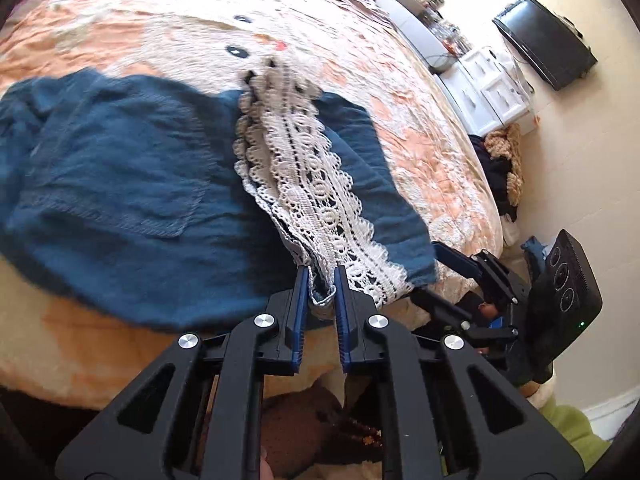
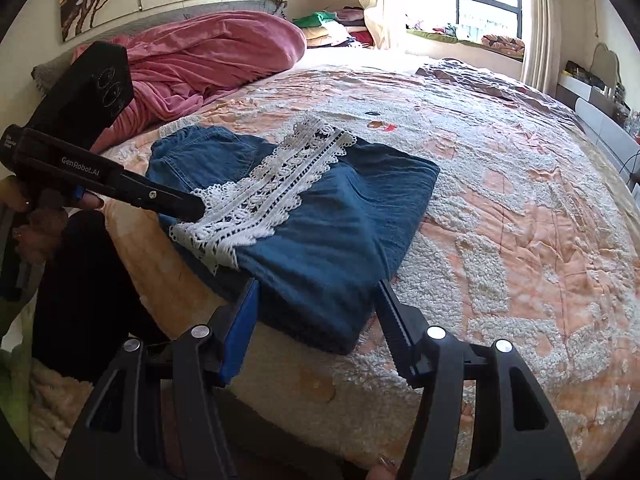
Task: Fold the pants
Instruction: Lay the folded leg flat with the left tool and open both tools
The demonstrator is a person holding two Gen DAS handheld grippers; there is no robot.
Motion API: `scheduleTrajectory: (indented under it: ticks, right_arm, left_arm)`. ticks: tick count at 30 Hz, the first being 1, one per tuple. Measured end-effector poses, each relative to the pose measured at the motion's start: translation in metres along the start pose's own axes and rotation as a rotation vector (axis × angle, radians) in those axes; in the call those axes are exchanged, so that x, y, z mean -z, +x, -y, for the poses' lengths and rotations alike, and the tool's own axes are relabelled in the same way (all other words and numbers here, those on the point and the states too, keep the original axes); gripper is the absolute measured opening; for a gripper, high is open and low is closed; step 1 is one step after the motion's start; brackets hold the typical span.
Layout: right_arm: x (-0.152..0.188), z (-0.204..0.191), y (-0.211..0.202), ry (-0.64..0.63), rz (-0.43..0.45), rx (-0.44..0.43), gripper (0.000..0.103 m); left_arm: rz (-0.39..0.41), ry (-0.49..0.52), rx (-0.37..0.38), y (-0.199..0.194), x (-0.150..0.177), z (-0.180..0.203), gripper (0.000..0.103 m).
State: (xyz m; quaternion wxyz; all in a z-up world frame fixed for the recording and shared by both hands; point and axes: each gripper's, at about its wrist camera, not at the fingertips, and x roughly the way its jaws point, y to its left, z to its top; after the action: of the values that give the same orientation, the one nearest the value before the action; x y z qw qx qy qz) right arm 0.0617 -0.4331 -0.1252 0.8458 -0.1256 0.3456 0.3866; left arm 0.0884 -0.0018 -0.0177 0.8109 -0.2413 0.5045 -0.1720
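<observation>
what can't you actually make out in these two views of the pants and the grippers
- Left wrist view: the far left of the blue pants is blurred and runs to the edge.
- Right wrist view: the left gripper tips are lost against the lace trim.
- Right wrist view: the right gripper straddles the near hem; whether its pads touch it is unclear.

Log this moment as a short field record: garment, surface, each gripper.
garment: blue pants with white lace trim, partly folded
surface: peach patterned bedspread
left gripper: shut on the lace-trimmed edge at the pants' near end
right gripper: open, jaws astride the near blue fabric edge, not pinching
background: pink quilt at the head of the bed
</observation>
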Motion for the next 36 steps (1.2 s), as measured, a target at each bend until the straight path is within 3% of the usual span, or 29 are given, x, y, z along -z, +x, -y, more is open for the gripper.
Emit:
scheduleTrajectory:
  ticks: [6, 8, 11, 14, 18, 22, 28, 32, 36]
  right_arm:
    - [-0.007, -0.004, -0.009, 0.01, 0.034, -0.054, 0.056]
    - [-0.009, -0.008, -0.007, 0.009, 0.015, -0.069, 0.036]
    - [-0.007, -0.016, 0.009, -0.031, -0.069, -0.054, 0.025]
    - [0.002, -0.02, 0.027, -0.015, -0.141, -0.088, 0.024]
    - [0.007, -0.022, 0.031, 0.013, -0.136, -0.108, 0.027]
    - [0.006, -0.009, 0.006, 0.074, -0.102, -0.151, 0.027]
    - [-0.011, 0.028, -0.022, 0.143, -0.007, -0.043, 0.028]
    - [-0.033, 0.033, -0.001, 0.12, -0.019, -0.028, 0.029]
    - [-0.042, 0.024, 0.034, 0.069, -0.094, -0.029, 0.029]
  left_arm:
    - [0.035, -0.018, -0.072, 0.001, 0.0, -0.018, 0.007]
    - [0.048, -0.028, -0.065, -0.003, 0.0, -0.019, 0.007]
    - [0.075, 0.014, -0.062, -0.013, 0.0, -0.009, 0.016]
    - [0.089, 0.066, -0.044, -0.016, -0.002, 0.005, 0.028]
    - [0.083, 0.141, -0.055, 0.005, -0.009, 0.028, 0.031]
    - [0.033, 0.199, -0.149, 0.029, -0.004, 0.032, 0.033]
    - [0.03, 0.236, -0.216, 0.037, 0.012, 0.023, 0.035]
    - [0.034, 0.239, -0.21, 0.037, 0.015, 0.018, 0.035]
    - [0.037, 0.253, -0.214, 0.038, 0.015, 0.019, 0.035]
